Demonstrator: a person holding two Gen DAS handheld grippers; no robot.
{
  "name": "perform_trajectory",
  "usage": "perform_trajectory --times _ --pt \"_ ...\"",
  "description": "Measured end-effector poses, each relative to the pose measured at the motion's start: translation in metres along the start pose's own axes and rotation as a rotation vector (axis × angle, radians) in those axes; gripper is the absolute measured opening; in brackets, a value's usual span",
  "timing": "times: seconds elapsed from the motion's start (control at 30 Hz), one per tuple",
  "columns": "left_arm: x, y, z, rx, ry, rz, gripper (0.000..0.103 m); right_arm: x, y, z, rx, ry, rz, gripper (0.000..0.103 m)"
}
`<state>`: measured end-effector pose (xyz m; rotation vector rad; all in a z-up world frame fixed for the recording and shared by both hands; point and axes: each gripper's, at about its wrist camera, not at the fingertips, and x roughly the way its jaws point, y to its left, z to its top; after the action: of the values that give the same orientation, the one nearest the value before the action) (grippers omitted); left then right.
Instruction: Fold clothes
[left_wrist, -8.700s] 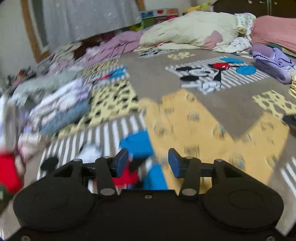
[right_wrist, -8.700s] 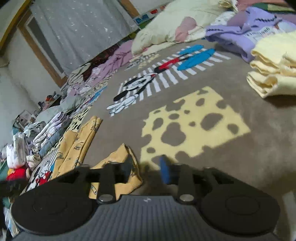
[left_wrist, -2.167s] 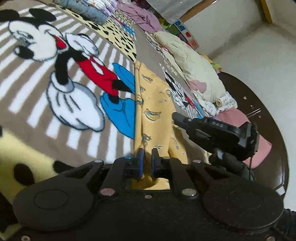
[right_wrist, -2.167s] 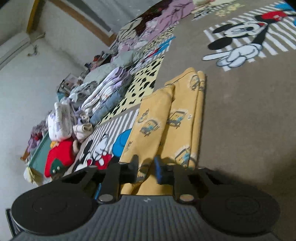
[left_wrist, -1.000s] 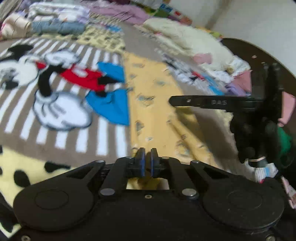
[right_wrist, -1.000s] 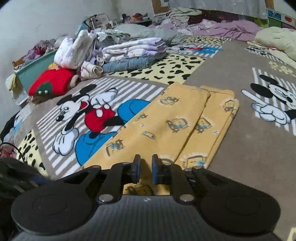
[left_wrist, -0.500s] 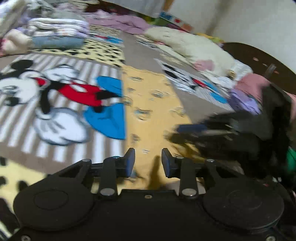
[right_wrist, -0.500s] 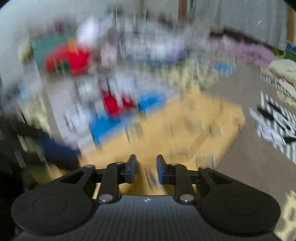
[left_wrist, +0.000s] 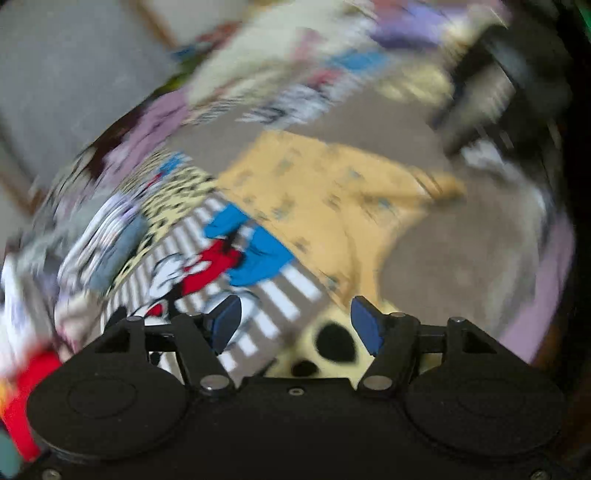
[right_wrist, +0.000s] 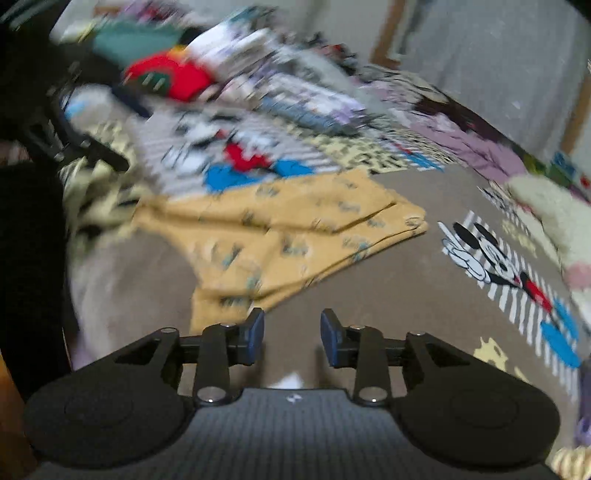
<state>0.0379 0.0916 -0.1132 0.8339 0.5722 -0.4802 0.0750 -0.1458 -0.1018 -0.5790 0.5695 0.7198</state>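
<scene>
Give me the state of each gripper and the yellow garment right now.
Left gripper: open, fingers just spread, nothing between them.
Right gripper: open, fingers just spread, nothing between them.
Yellow garment: released, lying flat on the blanket, folded lengthwise into layers.
Folded stack: piled at the blanket's far edge, blurred.

My left wrist camera looked down along its gripper (left_wrist: 295, 321) from close above the cartoon blanket (left_wrist: 454, 266), tilted and blurred, my right wrist camera faced likewise, both views shared the yellow garment (left_wrist: 321, 195) (right_wrist: 295, 225) lying ahead
</scene>
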Motion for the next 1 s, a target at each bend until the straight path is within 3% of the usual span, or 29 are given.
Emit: perform_trajectory --times 0.17,0.23,0.3,0.37,0.5,0.53,0.73,0.77,0.87,1.0 --pt "0.018 -0.039 -0.018 0.316 0.017 0.102 0.065 0.006 0.042 -0.005 -0.202 0.016 -0.038 0.044" --pt "0.021 -0.047 -0.02 0.384 -0.014 0.132 0.065 0.008 0.06 -0.007 -0.283 0.007 -0.06 0.047" --pt "0.017 -0.048 -0.017 0.398 -0.041 0.144 0.058 0.012 0.077 -0.009 -0.352 -0.011 -0.103 0.047" --pt "0.005 -0.041 -0.007 0.334 -0.098 0.125 0.055 0.013 0.085 -0.009 -0.374 -0.032 -0.132 0.047" --pt "-0.002 -0.004 0.011 -0.031 -0.158 -0.074 0.054 0.009 0.088 -0.006 -0.338 -0.07 -0.137 0.048" --pt "0.003 0.001 0.012 -0.082 -0.149 -0.116 0.054 0.008 0.09 -0.007 -0.339 -0.075 -0.135 0.048" --pt "0.029 0.01 -0.001 -0.223 -0.009 -0.23 0.055 0.008 0.087 -0.008 -0.333 -0.08 -0.129 0.05" --pt "0.022 0.013 -0.001 -0.229 -0.022 -0.232 0.055 0.008 0.086 -0.008 -0.334 -0.078 -0.128 0.05" --pt "0.005 0.008 -0.001 -0.128 -0.054 -0.174 0.055 0.005 0.084 -0.009 -0.343 -0.079 -0.136 0.055" --pt "0.011 -0.016 -0.01 0.252 -0.038 -0.022 0.055 0.008 0.082 -0.014 -0.375 -0.07 -0.144 0.055"
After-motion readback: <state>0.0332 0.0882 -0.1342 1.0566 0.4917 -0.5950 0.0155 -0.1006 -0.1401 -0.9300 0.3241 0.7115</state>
